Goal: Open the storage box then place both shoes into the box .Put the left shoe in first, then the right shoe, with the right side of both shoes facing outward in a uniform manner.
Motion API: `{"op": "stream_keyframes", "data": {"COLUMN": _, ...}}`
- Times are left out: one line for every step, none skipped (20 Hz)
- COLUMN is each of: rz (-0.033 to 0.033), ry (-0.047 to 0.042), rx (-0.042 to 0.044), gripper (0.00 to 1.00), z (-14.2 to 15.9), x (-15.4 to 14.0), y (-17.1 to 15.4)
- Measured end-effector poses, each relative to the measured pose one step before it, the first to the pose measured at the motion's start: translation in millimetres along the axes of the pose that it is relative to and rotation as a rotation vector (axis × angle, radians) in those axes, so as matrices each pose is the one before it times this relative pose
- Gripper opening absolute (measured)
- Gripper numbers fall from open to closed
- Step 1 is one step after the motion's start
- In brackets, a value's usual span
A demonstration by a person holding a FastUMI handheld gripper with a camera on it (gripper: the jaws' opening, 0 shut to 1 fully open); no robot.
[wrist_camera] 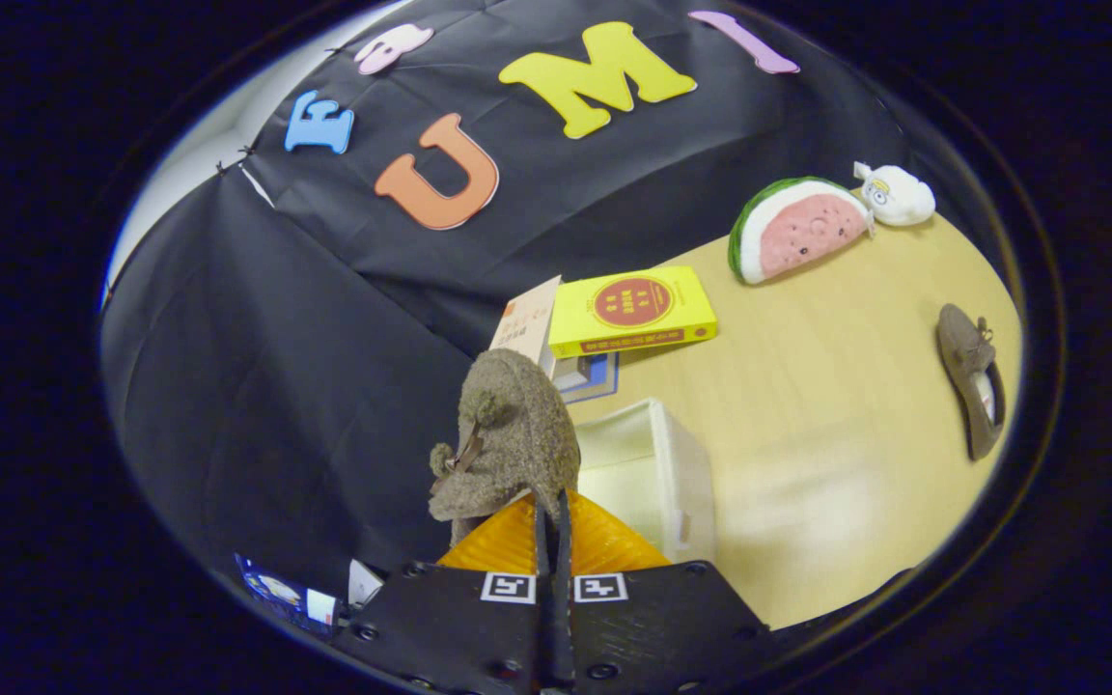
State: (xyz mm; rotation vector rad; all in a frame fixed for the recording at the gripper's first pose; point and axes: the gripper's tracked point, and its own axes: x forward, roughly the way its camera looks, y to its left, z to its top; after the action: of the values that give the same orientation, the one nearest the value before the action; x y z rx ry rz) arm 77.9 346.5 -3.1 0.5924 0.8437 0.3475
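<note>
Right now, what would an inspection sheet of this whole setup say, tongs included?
Surface: pale wooden table.
Job's things: one fuzzy brown shoe lifted by the tongs, above the open white storage box; second shoe lying on the table, far from the box.
Clutter: yellow book lying on other books; watermelon plush with a small white plush beside it.
Tongs: tongs closed, fingers pinching the shoe's edge.
Cables: nothing seen.
Surroundings: black cloth wall behind the table.

Even light, strong fisheye edge warp.
</note>
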Motion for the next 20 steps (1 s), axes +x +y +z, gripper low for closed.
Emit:
{"op": "stream_keyframes", "data": {"rz": 0.01240, "ry": 0.00432, "rx": 0.02366, "gripper": 0.00, "z": -9.33, "x": 8.71, "y": 5.44}}
{"op": "stream_keyframes", "data": {"rz": 0.00568, "ry": 0.00119, "rx": 0.02279, "gripper": 0.00, "z": -7.16, "x": 8.79, "y": 2.92}}
{"op": "stream_keyframes", "data": {"rz": -0.00443, "ry": -0.00060, "rx": 0.01729, "gripper": 0.00, "z": -6.11, "x": 8.03, "y": -0.04}}
{"op": "stream_keyframes", "data": {"rz": -0.01441, "ry": -0.00471, "rx": 0.01700, "gripper": 0.00, "z": -4.54, "x": 7.51, "y": -3.38}}
{"op": "stream_keyframes", "data": {"rz": -0.01791, "ry": -0.00553, "rx": 0.01780, "gripper": 0.00, "z": -4.01, "x": 7.18, "y": -5.25}}
{"op": "stream_keyframes", "data": {"rz": -0.01478, "ry": 0.00015, "rx": 0.01789, "gripper": 0.00, "z": -5.34, "x": 6.04, "y": -3.78}}
{"op": "stream_keyframes", "data": {"rz": -0.01075, "ry": 0.00487, "rx": 0.01815, "gripper": 0.00, "z": -5.03, "x": 4.88, "y": -2.61}}
{"op": "stream_keyframes", "data": {"rz": -0.00358, "ry": 0.00960, "rx": 0.01880, "gripper": 0.00, "z": -4.83, "x": 5.13, "y": -1.78}}
{"op": "stream_keyframes", "data": {"rz": -0.00227, "ry": 0.00666, "rx": 0.01606, "gripper": 0.00, "z": -5.08, "x": 3.99, "y": -0.97}}
{"op": "stream_keyframes", "data": {"rz": -0.00603, "ry": 0.00689, "rx": 0.00919, "gripper": 0.00, "z": -3.86, "x": 3.95, "y": -2.19}}
{"op": "stream_keyframes", "data": {"rz": -0.01146, "ry": 0.00860, "rx": 0.00693, "gripper": 0.00, "z": -4.54, "x": 4.14, "y": -2.33}}
{"op": "stream_keyframes", "data": {"rz": -0.01870, "ry": 0.00995, "rx": 0.00434, "gripper": 0.00, "z": -4.25, "x": 5.06, "y": -3.84}}
{"op": "stream_keyframes", "data": {"rz": -0.01579, "ry": 0.00871, "rx": -0.00079, "gripper": 0.00, "z": -4.67, "x": 4.65, "y": -1.98}}
{"op": "stream_keyframes", "data": {"rz": -0.02081, "ry": 0.00321, "rx": -0.01053, "gripper": 0.00, "z": -1.70, "x": 1.38, "y": -2.15}}
{"op": "stream_keyframes", "data": {"rz": -0.00120, "ry": 0.00371, "rx": -0.01278, "gripper": 0.01, "z": -1.92, "x": 4.15, "y": 1.61}}
{"op": "stream_keyframes", "data": {"rz": 0.02576, "ry": 0.00778, "rx": -0.01077, "gripper": 0.03, "z": -1.49, "x": 3.47, "y": 6.87}}
{"op": "stream_keyframes", "data": {"rz": 0.02507, "ry": 0.00583, "rx": -0.00532, "gripper": 0.14, "z": -1.49, "x": 0.75, "y": 7.04}}
{"op": "stream_keyframes", "data": {"rz": 0.01817, "ry": -0.00116, "rx": -0.01090, "gripper": 0.17, "z": 1.38, "x": -0.57, "y": 5.16}}
{"op": "stream_keyframes", "data": {"rz": -0.00524, "ry": -0.00991, "rx": -0.02343, "gripper": 0.28, "z": 3.92, "x": -2.59, "y": -1.39}}
{"op": "stream_keyframes", "data": {"rz": -0.00532, "ry": -0.01124, "rx": -0.02277, "gripper": 0.40, "z": 3.89, "x": -1.76, "y": -1.40}}
